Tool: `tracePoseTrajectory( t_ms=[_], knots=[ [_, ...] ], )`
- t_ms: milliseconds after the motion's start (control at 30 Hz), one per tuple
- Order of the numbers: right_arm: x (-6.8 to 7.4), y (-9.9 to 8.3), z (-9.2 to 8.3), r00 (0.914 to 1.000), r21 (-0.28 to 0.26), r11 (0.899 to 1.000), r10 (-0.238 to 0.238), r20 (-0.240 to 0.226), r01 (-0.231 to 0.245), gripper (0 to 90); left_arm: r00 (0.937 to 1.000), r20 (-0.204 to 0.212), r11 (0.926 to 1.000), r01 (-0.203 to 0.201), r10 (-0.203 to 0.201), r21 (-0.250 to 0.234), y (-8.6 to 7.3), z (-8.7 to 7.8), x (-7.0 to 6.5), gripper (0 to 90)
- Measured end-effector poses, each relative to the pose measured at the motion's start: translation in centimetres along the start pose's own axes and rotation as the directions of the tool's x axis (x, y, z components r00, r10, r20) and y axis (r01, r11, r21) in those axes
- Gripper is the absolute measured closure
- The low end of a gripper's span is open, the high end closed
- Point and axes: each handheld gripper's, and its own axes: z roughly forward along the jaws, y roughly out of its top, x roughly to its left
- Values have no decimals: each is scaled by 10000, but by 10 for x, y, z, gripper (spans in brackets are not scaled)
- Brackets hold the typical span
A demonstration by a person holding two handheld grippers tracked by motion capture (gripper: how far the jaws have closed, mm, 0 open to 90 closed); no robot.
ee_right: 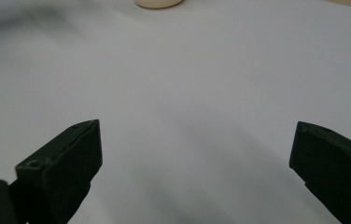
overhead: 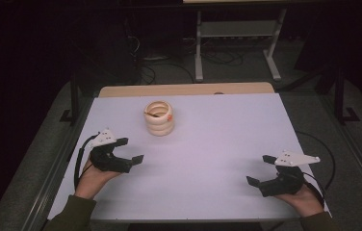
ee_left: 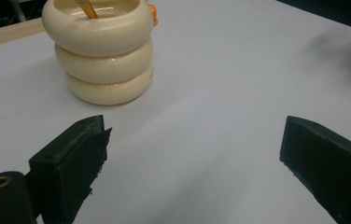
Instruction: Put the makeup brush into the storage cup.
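A cream holder (overhead: 159,118) shaped like three stacked rings stands upright on the white table (overhead: 217,134), toward the back and left of centre. An orange-tipped pencil leans inside it (ee_left: 86,8). In the left gripper view the holder (ee_left: 101,51) sits up and to the left, well beyond the jaws. My left gripper (overhead: 130,150) rests at the table's left, in front of the holder, open with nothing between its jaws (ee_left: 192,158). At the front right my right gripper (overhead: 260,169) is also open and holds nothing (ee_right: 194,163). The holder's base (ee_right: 158,3) peeks in at the top edge of the right gripper view.
A strip of wooden tabletop (overhead: 184,89) shows along the far edge. Beyond it, a metal stand (overhead: 237,33) and cables lie on the dark floor. Black cables trail from both grippers off the table's sides.
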Motion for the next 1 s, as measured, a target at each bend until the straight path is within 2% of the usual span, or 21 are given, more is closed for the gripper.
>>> tracePoseTrajectory(
  t_ms=[333,633,767,933,1000],
  knots=[
    [0,0,0,10000,14,10000,-43,30,43,19,9996,202,9998,-216,215,26,-15,-7,-5,71],
    [0,-1,1,10000,82,10000,-8,52,7,19,9996,265,9999,-136,136,20,-28,-13,-7,71],
    [-1,-2,2,10000,106,9999,-33,62,32,19,9996,272,9998,-103,98,194,-35,-13,-8,71],
    [-1,-2,3,9999,135,9999,-68,100,67,19,9994,188,9980,-292,282,564,-46,-11,-8,70],
    [-1,-3,3,9999,129,9999,-84,133,82,19,9995,240,9981,-210,196,587,-49,-11,-10,70]
  ],
)
